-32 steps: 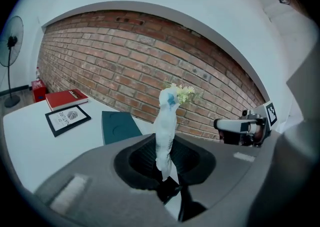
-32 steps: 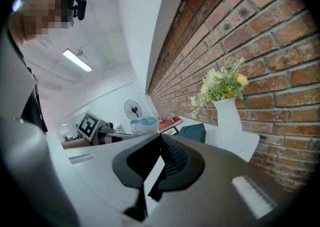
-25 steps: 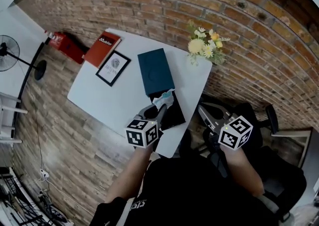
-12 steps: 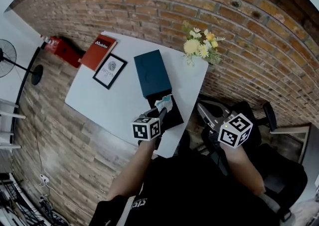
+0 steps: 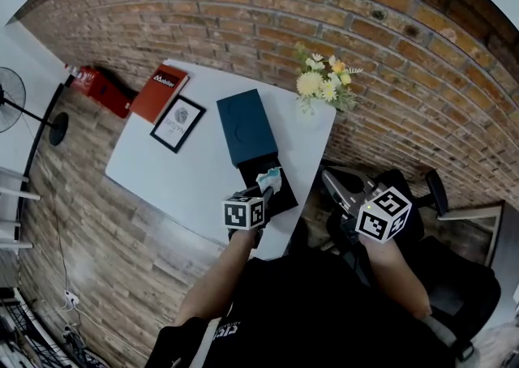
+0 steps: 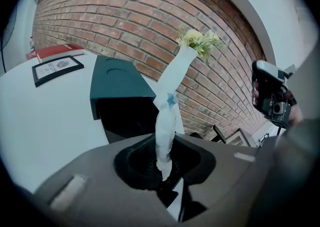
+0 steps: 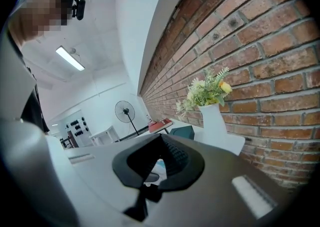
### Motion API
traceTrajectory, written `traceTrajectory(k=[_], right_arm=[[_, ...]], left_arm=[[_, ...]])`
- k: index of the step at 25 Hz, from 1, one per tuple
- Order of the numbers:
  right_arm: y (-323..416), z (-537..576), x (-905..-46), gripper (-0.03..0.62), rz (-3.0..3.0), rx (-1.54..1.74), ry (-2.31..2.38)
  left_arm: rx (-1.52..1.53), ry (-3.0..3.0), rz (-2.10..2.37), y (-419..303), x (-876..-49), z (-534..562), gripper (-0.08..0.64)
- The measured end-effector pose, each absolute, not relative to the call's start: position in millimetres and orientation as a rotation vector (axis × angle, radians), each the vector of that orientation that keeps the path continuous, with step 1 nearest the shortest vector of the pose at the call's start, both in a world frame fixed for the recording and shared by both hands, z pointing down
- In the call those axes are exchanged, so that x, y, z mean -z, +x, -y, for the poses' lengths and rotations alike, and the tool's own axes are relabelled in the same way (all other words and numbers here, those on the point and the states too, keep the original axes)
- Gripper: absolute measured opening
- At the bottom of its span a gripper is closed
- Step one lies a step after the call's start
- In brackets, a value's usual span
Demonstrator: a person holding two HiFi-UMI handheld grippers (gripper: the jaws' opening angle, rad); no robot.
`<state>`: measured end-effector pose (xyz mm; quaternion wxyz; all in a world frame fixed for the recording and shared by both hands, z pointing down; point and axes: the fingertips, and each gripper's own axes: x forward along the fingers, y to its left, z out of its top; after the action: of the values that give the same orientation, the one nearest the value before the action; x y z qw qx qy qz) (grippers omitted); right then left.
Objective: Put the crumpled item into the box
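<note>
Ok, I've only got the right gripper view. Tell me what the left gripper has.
Observer: The left gripper is shut on the crumpled item, a white twist with a blue spot.
Operator: Give me its place against the box.
Observer: In the head view the item is over the near, dark end of the box, not released.
Operator: Say what else lies nearby.
Observer: A framed picture lies flat, left of the box in the head view.

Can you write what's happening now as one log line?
left gripper | shut on crumpled white paper | at black box | right gripper | empty, off table
</note>
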<state>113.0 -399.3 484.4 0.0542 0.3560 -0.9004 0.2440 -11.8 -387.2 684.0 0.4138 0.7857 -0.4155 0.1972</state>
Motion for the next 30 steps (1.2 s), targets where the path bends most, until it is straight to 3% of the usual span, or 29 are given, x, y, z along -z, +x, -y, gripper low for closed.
traceTrajectory(k=[5,16,30], right_arm=[[105,399,-489,0.000,2.735,-0.754,1.062],[94,396,-494,0.000,2.729,-0.776,1.029],[66,384,-487,0.000,2.746,-0.747,0.968]], left_arm=[[-0.570,1.997,1.023,-10,-691,390,0.086],[-0.928,2.107,1.100,-33,-695,394,0.226],[-1.339,2.175,0.880,-42,-707,369,0.275]])
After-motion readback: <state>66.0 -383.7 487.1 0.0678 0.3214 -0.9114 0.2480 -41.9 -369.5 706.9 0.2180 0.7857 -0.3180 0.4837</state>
